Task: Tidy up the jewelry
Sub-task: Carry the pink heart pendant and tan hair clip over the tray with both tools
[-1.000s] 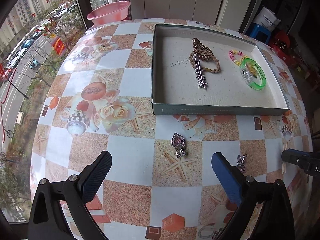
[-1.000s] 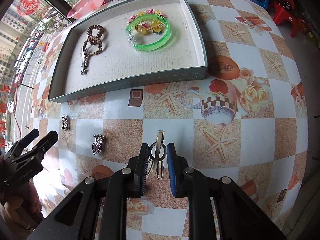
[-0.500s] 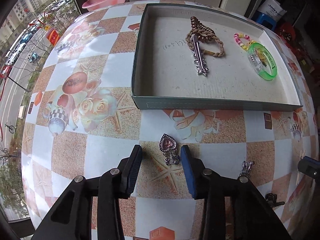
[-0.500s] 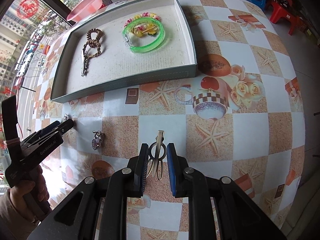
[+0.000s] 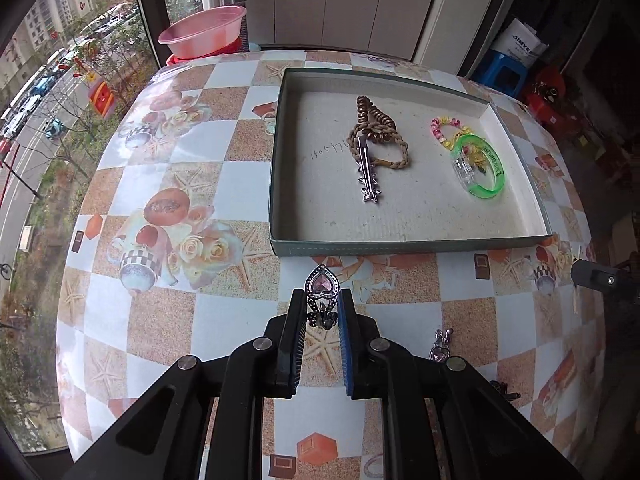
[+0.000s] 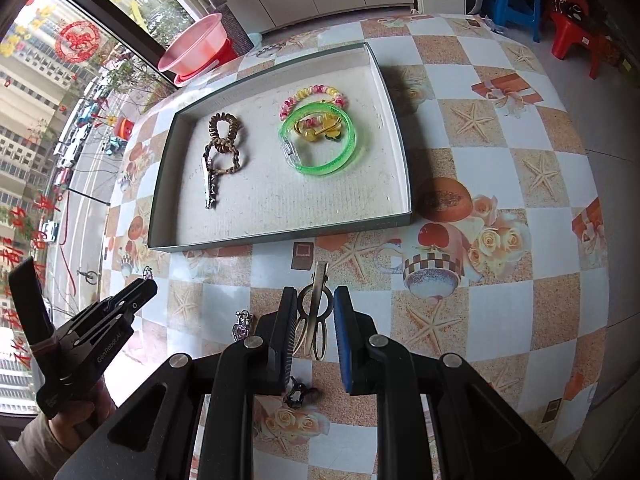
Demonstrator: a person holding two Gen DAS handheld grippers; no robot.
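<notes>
L gripper (image 5: 323,312) is clamped on the heart pendant (image 5: 322,286): pads pinch its lower dangly part, the pink heart sticks out past the tips, just short of the tray (image 5: 412,246) front wall. R gripper (image 6: 316,316) has its jaws close either side of a bronze hair clip (image 6: 316,308); looks gripped at the ring part, but whether it's clear of the table I can't tell.

Step in hand, as I read it: carry the pendant over the wall & set it in the tray. To do it well:
- grip is only on the small charm end, so keep the pinch firm, move smooth, no jerks, or the heart may swing/slip
- go up enough to clear the wall before going fwd
- aim for bare floor in the near-left part, apart from the rope band w/ silver clip (image 5: 370,168) & the green bangle (image 5: 478,166) w/ bead bracelet (image 5: 444,128) at right
- get low before opening so it doesn't bounce

Pose: L gripper low over the table, pointing straight at the tray's front wall, roughly level, person's hand gripping its handle at lower left in the R view. R gripper sits right of it, also facing the tray, tips angled down at the table. A 2nd small pendant (image 5: 440,346) lies on the table betw the two, plus a dark piece (image 6: 298,394) under the R gripper
</notes>
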